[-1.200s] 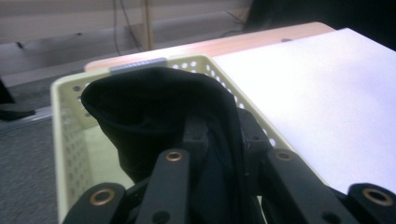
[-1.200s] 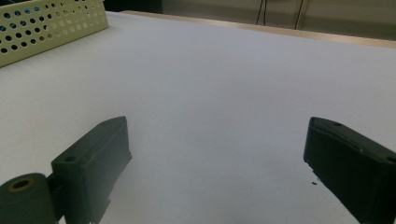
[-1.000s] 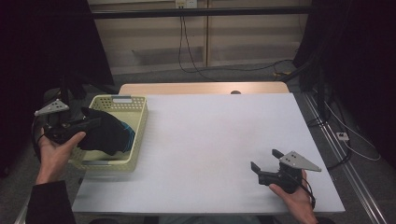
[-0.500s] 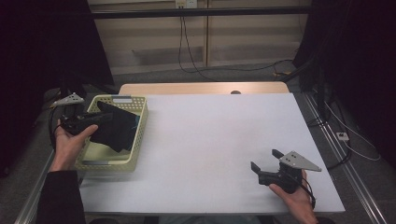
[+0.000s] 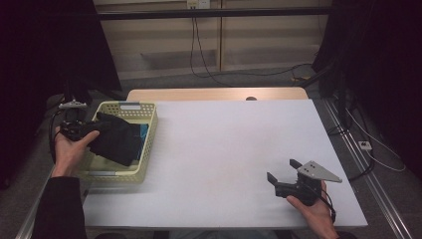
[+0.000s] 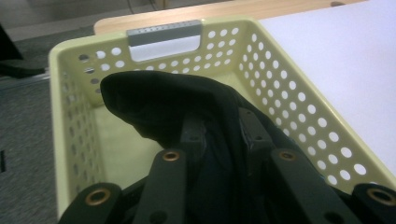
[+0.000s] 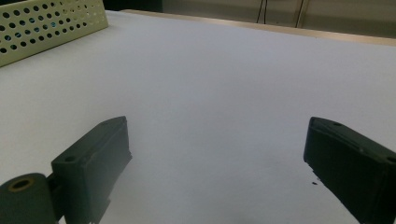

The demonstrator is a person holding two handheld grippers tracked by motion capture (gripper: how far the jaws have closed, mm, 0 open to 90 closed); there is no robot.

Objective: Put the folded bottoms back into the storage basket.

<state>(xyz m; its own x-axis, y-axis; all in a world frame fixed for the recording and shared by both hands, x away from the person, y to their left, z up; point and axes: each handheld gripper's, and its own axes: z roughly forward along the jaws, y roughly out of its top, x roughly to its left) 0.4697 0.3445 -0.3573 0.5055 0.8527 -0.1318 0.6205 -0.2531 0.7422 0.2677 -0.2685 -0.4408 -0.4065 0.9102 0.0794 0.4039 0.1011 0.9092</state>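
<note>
High view: the left gripper (image 5: 79, 130) is pinching a crumpled black cloth garment (image 5: 117, 142) that is draping over the pale yellow perforated plastic basket (image 5: 149, 144) at the left edge of the white surface (image 5: 224, 144), its bulk lying to the gripper's right across the basket's width. The right gripper (image 5: 281, 174), jaws wide apart and holding nothing, is resting well apart near the front right corner, so the left hand is nearer, with only the basket walls hemming the cloth in.

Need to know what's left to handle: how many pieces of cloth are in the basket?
1 visible: a black cloth in the yellow basket, gripped by the left tool. Others may lie hidden beneath.
</note>
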